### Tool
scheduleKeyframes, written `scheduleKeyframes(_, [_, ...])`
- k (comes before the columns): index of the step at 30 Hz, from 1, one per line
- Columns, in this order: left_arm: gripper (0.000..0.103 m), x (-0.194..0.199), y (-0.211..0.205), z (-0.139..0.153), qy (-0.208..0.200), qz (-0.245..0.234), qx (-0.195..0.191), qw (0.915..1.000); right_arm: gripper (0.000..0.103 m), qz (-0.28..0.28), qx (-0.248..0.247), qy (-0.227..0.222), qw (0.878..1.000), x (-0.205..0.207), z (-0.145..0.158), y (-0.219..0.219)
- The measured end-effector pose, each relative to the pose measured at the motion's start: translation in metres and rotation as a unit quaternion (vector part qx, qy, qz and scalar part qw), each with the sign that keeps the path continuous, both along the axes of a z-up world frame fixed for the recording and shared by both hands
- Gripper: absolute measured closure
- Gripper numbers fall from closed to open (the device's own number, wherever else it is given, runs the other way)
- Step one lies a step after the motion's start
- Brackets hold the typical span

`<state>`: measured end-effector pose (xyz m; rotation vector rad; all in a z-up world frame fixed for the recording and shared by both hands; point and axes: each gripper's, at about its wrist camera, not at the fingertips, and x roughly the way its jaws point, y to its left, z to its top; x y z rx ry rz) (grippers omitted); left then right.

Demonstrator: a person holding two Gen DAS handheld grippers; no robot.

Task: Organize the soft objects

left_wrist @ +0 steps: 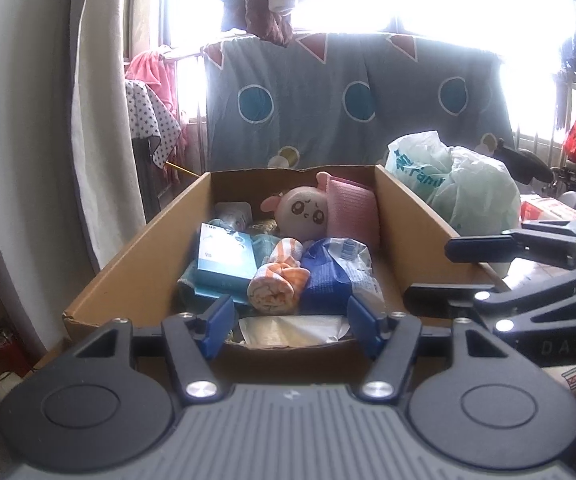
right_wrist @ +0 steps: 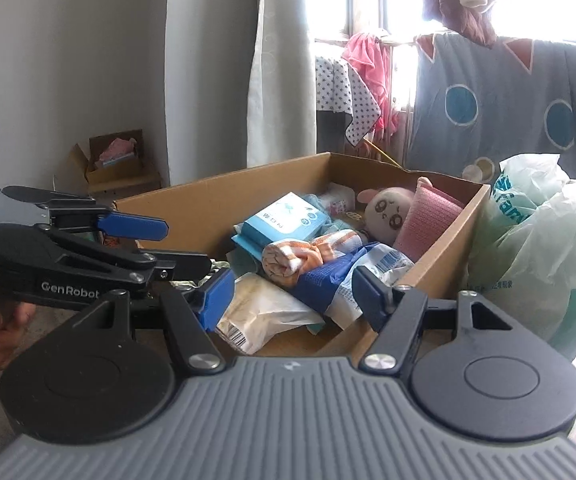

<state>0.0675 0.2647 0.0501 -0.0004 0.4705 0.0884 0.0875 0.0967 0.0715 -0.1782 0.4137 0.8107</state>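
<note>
brown box | orange-white striped towel | pink pillow | grey quilt, blue dots

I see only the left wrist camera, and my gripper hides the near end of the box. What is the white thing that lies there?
Observer: A white packet with a printed barcode, partly under the blue pack.
Operator: Is there any other box in the room?
Observer: Yes. A small cardboard box stands by the wall, open, with something pink inside.
</note>
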Motion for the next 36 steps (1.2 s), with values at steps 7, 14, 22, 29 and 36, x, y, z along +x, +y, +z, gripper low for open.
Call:
scheduleKeyframes(7, [0.038,-0.0034,-0.0001,0.0000,-0.004,0.001,0.001,1.0000,0.038,0.004,0.010,0.008,1.000,0.0006,0.0002,-0.0052])
scheduleKeyframes(14, [0.038,-0.0001,0.0025,0.0011,0.001,0.001,0.000,1.0000,0.036,0.005,0.006,0.002,1.000,-0.0020,-0.0002,-0.0048])
scheduleKeyframes(22, [0.037,0.0010,0.0043,0.0000,-0.001,0.002,0.001,1.0000,0.035,0.008,0.016,0.010,1.000,0.0005,0.0002,-0.0072])
scheduleKeyframes(29, [0.037,0.0013,0.0049,-0.0001,-0.001,0.002,0.002,1.0000,0.034,0.009,0.015,0.009,1.000,0.0004,0.0000,-0.0075])
scheduleKeyframes(36, [0.037,0.0015,0.0053,-0.0002,-0.001,0.001,0.002,1.0000,0.034,0.010,0.015,0.009,1.000,0.0004,0.0001,-0.0073])
